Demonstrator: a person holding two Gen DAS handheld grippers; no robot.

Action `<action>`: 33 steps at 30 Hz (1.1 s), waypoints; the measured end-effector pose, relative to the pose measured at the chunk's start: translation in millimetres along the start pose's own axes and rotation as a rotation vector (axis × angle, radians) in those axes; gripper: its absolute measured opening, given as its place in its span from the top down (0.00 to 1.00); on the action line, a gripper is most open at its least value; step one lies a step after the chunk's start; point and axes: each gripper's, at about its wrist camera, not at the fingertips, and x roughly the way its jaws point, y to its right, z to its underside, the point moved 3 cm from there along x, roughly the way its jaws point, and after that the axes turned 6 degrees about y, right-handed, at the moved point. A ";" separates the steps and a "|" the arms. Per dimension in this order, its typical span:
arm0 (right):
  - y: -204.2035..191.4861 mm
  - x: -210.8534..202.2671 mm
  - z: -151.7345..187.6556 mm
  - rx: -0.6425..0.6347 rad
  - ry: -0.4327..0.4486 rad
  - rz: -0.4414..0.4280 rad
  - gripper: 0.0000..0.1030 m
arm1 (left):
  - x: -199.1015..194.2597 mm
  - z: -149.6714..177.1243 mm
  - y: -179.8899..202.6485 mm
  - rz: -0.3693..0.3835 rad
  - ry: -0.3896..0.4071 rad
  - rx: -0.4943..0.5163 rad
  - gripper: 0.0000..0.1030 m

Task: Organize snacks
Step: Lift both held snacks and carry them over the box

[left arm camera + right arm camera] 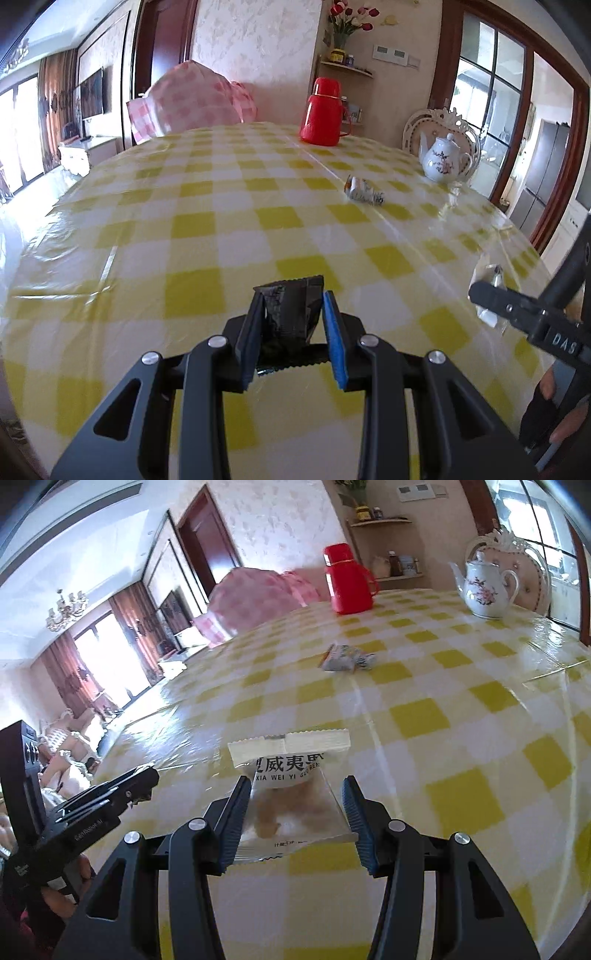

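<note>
Together, the two wrist views show one snack packet in each claw above a table (207,225) under a yellow-checked cloth. Left claw (293,308): clenched on a black packet (291,314) with a serrated far edge, its long axis running along the fingers and away from the camera. Right claw (295,792): clamped on a clear packet (295,801) with a white printed band (lettering "XIA WEI YI" legible), crimped seal pointing forward, long axis likewise along the fingers; a pale brown snack shows inside.

A third snack packet (364,190), white with blue print, lies loose on the cloth well ahead of both claws, its long axis roughly crosswise. Beyond it stand a red thermos (322,110) and a white floral teapot (443,158), well apart from each other, with a pink checked bundle (192,99) past the far edge. Nothing lies between either claw and the loose packet.

Only the right view shows the printed lettering; only the left shows the black packet, whereas each view catches the other claw at its margin
</note>
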 end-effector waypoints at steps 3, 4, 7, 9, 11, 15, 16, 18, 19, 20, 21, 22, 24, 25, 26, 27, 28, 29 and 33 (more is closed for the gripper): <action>-19.8 -5.2 12.5 -0.009 -0.012 -0.033 0.51 | -24.0 10.2 -12.3 -0.016 0.004 0.014 0.69; -23.6 -5.3 15.2 -0.012 -0.017 -0.039 0.51 | -27.8 11.5 -15.0 -0.020 0.005 0.016 0.69; -44.4 -6.0 28.4 -0.041 -0.042 -0.060 0.51 | -49.6 22.1 -27.4 -0.035 0.004 0.030 0.69; -62.7 -6.8 37.6 -0.066 -0.061 -0.081 0.51 | -58.0 26.9 -33.2 -0.046 0.000 0.041 0.69; -76.7 -8.1 43.6 -0.088 -0.072 -0.095 0.51 | -69.6 34.9 -41.4 -0.057 -0.004 0.048 0.69; -113.5 -14.3 58.2 -0.158 -0.094 -0.130 0.51 | -91.6 48.1 -62.5 -0.084 -0.006 0.050 0.69; -121.8 -14.9 61.0 -0.175 -0.099 -0.138 0.51 | -95.6 50.2 -67.6 -0.091 -0.007 0.050 0.69; -141.9 -16.6 68.1 -0.212 -0.111 -0.164 0.51 | -105.6 55.1 -80.8 -0.106 -0.011 0.048 0.69; -151.5 -17.3 71.7 -0.228 -0.117 -0.176 0.51 | -111.3 58.2 -89.5 -0.118 -0.013 0.047 0.69; -163.0 -18.1 76.0 -0.247 -0.123 -0.192 0.51 | -114.4 59.2 -95.8 -0.126 -0.015 0.045 0.69; -172.0 -19.2 79.5 -0.264 -0.125 -0.206 0.51 | -118.2 60.6 -101.9 -0.134 -0.017 0.045 0.69; -181.3 -19.8 82.6 -0.281 -0.126 -0.219 0.51 | -123.4 62.9 -111.2 -0.148 -0.020 0.045 0.69; -203.1 -21.8 91.1 -0.323 -0.131 -0.250 0.51 | -130.1 65.2 -123.4 -0.167 -0.026 0.047 0.69; -210.4 -22.5 94.1 -0.335 -0.134 -0.259 0.51 | -134.9 66.8 -133.3 -0.184 -0.031 0.050 0.69; -220.1 -22.8 98.3 -0.351 -0.141 -0.272 0.51 | -138.7 67.7 -139.4 -0.197 -0.034 0.050 0.69; -229.6 -22.7 102.7 -0.365 -0.152 -0.286 0.51 | -141.5 68.5 -145.2 -0.208 -0.039 0.052 0.69; -238.7 -22.6 107.1 -0.380 -0.163 -0.300 0.51 | -145.0 70.0 -151.4 -0.218 -0.044 0.056 0.69; -247.1 -21.6 110.6 -0.393 -0.173 -0.311 0.51 | -148.8 71.6 -158.8 -0.228 -0.055 0.065 0.69; -284.1 -23.9 130.0 -0.470 -0.206 -0.363 0.51 | -165.5 76.5 -185.8 -0.275 -0.083 0.090 0.69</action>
